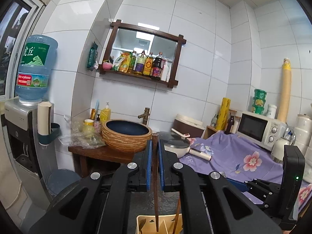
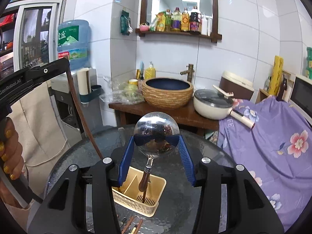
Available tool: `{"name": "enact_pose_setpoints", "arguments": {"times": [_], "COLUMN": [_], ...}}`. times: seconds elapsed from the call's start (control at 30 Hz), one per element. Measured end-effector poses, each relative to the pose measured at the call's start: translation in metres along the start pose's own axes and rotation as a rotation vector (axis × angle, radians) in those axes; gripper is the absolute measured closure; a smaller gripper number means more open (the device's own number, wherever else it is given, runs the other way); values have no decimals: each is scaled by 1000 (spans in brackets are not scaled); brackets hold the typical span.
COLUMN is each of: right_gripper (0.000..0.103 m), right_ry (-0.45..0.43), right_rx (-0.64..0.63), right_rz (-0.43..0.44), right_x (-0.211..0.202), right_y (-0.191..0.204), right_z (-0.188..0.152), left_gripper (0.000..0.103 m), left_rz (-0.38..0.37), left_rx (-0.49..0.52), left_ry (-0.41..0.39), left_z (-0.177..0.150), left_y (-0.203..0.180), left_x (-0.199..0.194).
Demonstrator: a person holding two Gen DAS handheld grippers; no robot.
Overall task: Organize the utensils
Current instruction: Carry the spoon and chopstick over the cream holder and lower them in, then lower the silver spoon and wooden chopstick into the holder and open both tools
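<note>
Hanging point-down from the left gripper (image 1: pixel 155 165), a dark wooden chopstick (image 1: pixel 155 177) is pinched between the blue pads, its tip reaching into the cream utensil caddy (image 2: pixel 145 204) below; the upright hold looks meant to drop it straight into a compartment. A second brown stick (image 1: pixel 177 216) leans in the caddy beside it. The right gripper (image 2: pixel 157 146) has its jaws spread wide around the shiny bowl of a steel ladle (image 2: pixel 156 134), which stands handle-down in the caddy's slotted compartment; whether the pads touch the bowl is unclear, so it may be either steadied or just let go. More chopsticks (image 2: pixel 128 224) lie loose on the glass worktop (image 2: pixel 195 195) at its near edge, in front of the caddy, apparently still to be sorted. Farther back stand a basin (image 2: pixel 167 92) and a lidded saucepan (image 2: pixel 213 105) on a wooden stand.
</note>
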State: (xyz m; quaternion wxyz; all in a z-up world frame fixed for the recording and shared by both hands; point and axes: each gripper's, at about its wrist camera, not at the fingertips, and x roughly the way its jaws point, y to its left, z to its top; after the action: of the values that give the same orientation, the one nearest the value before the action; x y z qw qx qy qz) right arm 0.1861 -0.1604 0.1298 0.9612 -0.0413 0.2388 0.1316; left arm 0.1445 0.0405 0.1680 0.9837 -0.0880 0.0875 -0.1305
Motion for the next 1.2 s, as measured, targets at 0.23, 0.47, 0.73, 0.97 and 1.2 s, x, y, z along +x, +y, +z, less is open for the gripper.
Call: {"name": "enact_pose_setpoints", "arguments": {"times": [0.23,0.47,0.73,0.97,1.2], "right_gripper": [56,56,56,56,56], "right_ry": [43,80,110,124,132], "right_rx": [-4,-1,-9,-21,-12], "right_rz": [0,4,3,-3,-3], "right_x": [28,47,57,65,70], "right_y": [4,5,8,12,9], "right_z": [-28,-51,-68,-79,-86], "left_gripper": [97,97,97,97,97], "left_rz": [15,23,29,32,38], "left_rx": [33,69,81,100,118], "left_ry": [72,121,171,213,209], "left_z": [-34,-60,-84,-103,-104], "left_y": [-4,-8,-6,-8,-10], "left_x": [24,35,44,52,52]}}
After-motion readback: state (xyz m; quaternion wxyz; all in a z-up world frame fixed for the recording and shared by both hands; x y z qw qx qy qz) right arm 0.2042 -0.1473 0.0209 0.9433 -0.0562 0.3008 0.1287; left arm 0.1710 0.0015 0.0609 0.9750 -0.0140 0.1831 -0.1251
